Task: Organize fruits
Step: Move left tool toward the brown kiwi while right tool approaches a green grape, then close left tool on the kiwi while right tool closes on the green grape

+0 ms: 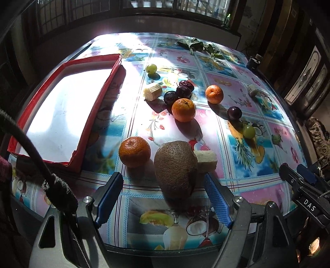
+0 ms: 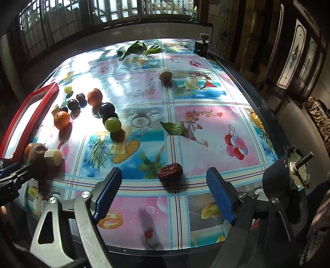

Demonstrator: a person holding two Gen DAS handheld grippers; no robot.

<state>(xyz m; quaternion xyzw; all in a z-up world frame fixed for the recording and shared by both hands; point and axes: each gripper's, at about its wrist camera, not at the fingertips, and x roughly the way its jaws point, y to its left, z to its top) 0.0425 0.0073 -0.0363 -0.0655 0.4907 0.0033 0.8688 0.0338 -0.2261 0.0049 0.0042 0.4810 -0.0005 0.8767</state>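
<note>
blue fingers of the left gripper [image 1: 164, 188] stand apart around the kiwi [image 1: 175, 168] at lower centre, not yet pressing it. likewise the right gripper [image 2: 164, 181] is spread wide around the red date [image 2: 170, 172]. both pickups look just begun; next, each should close, then carry to the red tray [image 1: 99, 96] at upper left.

Three oranges [image 1: 134, 152] — two green grapes [image 1: 249, 131]

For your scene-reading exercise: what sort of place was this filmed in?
Probably a home dining area: a table under a fruit-print tablecloth, barred windows behind it, and a wooden door with glass panels to the side.
</note>
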